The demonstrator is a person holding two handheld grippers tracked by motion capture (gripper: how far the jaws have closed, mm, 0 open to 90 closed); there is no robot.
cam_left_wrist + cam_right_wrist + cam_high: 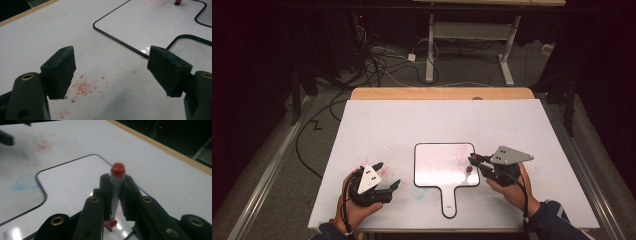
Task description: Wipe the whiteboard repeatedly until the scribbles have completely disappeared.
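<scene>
**Red marker clamped upright over the small whiteboard**

Red smudges point(383, 172) dot the white table point(377, 125) left of the small whiteboard point(437, 167), and above them hovers the left gripper point(387, 176), its jaws spread wide with nothing between them. The whiteboard, a black-edged panel with a handle pointing toward the person, carries a faint red scribble point(460, 152) near its far right corner. At its right edge, the right gripper point(473, 161) has its jaws pressed tight on a marker point(115, 192), a slim grey barrel with a red cap on top and a red end down at the board. The marker looks light, stiff and smooth, so it could pivot or slide in the pads; a mid-barrel grip, as here, probably steadies it best under writing pressure.
</scene>
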